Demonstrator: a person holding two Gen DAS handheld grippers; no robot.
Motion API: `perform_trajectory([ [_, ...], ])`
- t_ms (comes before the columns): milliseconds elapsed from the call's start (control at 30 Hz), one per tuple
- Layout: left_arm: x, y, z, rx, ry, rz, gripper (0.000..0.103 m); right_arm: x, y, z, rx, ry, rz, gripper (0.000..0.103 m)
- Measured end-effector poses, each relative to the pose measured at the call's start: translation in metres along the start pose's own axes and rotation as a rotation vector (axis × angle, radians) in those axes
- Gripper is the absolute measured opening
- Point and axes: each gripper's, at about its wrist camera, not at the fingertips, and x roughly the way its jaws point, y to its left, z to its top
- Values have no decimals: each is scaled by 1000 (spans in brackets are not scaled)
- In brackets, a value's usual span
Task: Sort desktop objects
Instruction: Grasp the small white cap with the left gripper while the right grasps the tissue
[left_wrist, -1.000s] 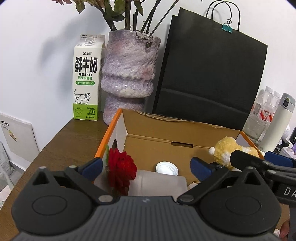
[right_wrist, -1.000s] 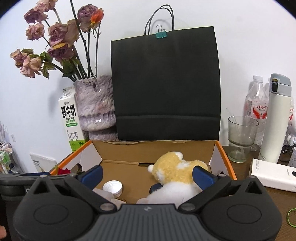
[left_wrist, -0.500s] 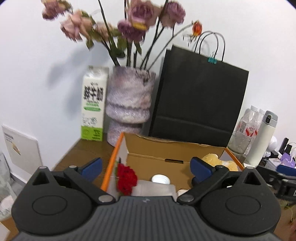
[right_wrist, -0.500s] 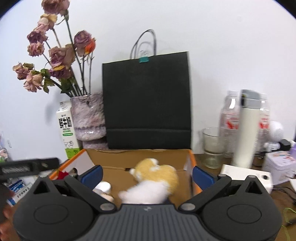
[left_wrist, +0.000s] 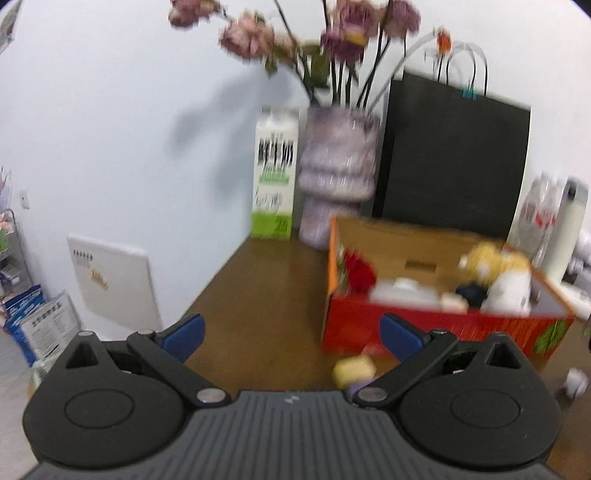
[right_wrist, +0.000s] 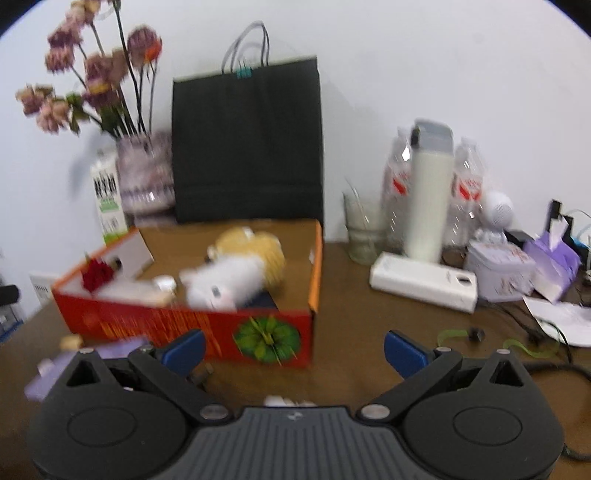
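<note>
An open red and orange cardboard box (left_wrist: 436, 326) (right_wrist: 207, 328) sits on the brown desk. Inside lie a red rose (left_wrist: 358, 273) (right_wrist: 96, 275), a white bottle with a cap (left_wrist: 404, 290) (right_wrist: 147, 290) and a yellow and white plush toy (left_wrist: 498, 271) (right_wrist: 236, 271). A small yellow block (left_wrist: 354, 371) lies on the desk in front of the box, with a purple item (right_wrist: 55, 373) beside it. My left gripper (left_wrist: 291, 334) is open and empty, back from the box. My right gripper (right_wrist: 293, 347) is open and empty too, just before the box front.
Behind the box stand a milk carton (left_wrist: 275, 177), a vase of dried flowers (left_wrist: 338, 173) and a black paper bag (right_wrist: 247, 144). To the right are a glass (right_wrist: 364, 232), a white flask (right_wrist: 428, 192), water bottles, a white box (right_wrist: 423, 282), a tin and cables.
Both grippers have pulled back and away from the box, so its red front face and the desk before it now show. Both views are blurred by the motion.
</note>
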Motion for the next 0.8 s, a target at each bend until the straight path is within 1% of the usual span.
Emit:
perform_trajectory([
  [67,4,4,-7,21,56,25,103,2,-1,-11,-20,39,-35,103],
  [133,6,9,-14,43,84,48,103,4,-4,-19,-29,70,-53,103],
  [233,4,16,-26,48,116,41,103,8,-8,-30,-26,105,-66,103],
  [300,5,19,-34,58,151,40,103,15,-9,-34,-8,125,-53,103],
  [367,7,18,-38,83,177,50,102,20,-9,-37,-1,137,-42,103],
  [467,10,15,-41,111,220,44,101,22,-6,-39,-6,140,-51,103],
  [600,17,8,-44,139,248,41,92,29,-5,-41,-10,161,-70,103],
  [700,18,2,-44,145,250,6,88,32,-4,-41,-12,162,-70,103],
  [800,21,-3,-44,128,270,-71,88,34,-1,-41,-12,159,-65,103],
])
